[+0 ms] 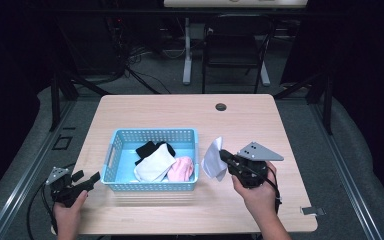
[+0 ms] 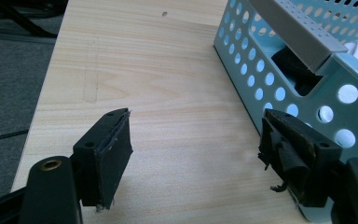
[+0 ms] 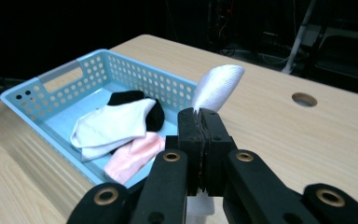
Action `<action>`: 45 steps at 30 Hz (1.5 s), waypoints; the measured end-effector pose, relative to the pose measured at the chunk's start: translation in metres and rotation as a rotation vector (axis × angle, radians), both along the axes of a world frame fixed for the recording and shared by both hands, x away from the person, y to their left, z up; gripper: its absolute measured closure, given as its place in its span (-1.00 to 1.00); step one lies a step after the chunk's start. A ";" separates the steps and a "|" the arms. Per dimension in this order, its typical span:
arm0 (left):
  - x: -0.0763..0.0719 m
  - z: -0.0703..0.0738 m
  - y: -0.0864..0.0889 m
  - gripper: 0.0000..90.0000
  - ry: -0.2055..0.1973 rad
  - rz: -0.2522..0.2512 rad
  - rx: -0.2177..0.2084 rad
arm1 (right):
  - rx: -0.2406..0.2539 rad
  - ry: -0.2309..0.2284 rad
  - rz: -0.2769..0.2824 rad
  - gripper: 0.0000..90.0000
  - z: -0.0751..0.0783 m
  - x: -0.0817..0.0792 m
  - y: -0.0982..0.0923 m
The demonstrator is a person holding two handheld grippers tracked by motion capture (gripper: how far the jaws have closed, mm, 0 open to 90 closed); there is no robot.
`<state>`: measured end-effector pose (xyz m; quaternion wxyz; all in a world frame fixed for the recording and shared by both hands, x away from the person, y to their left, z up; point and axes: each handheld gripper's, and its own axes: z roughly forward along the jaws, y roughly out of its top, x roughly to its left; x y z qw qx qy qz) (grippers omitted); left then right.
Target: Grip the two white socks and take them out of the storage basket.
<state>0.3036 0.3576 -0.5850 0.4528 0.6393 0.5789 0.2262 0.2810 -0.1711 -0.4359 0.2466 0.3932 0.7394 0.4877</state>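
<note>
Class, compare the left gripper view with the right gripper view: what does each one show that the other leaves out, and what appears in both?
Left gripper view alone: the open left gripper, empty above bare table, close beside the basket's handle end.

Right gripper view alone: the right gripper shut on a white sock, a pink sock and a white sock with black trim in the basket, and the table's round hole.

Both: the blue perforated basket and the wooden table.
</note>
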 end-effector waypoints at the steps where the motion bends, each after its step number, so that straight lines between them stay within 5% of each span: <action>1: 0.000 0.000 0.000 -0.45 -0.001 0.000 0.000 | 0.000 0.007 -0.006 0.97 -0.004 0.000 -0.001; 12: 0.000 0.000 0.001 -0.44 0.006 0.000 0.000 | 0.005 0.074 -0.050 0.97 -0.041 0.006 -0.008; 27: 0.000 0.000 0.000 -0.45 0.001 0.000 -0.001 | 0.061 0.200 -0.218 0.97 -0.092 0.021 -0.059; 41: 0.000 0.000 0.000 -0.45 -0.001 -0.001 -0.004 | 0.029 0.261 -0.285 0.94 -0.110 0.029 -0.075; 45: 0.000 0.000 0.000 -0.45 0.004 -0.002 -0.003 | 0.041 0.246 -0.289 0.75 -0.110 0.028 -0.076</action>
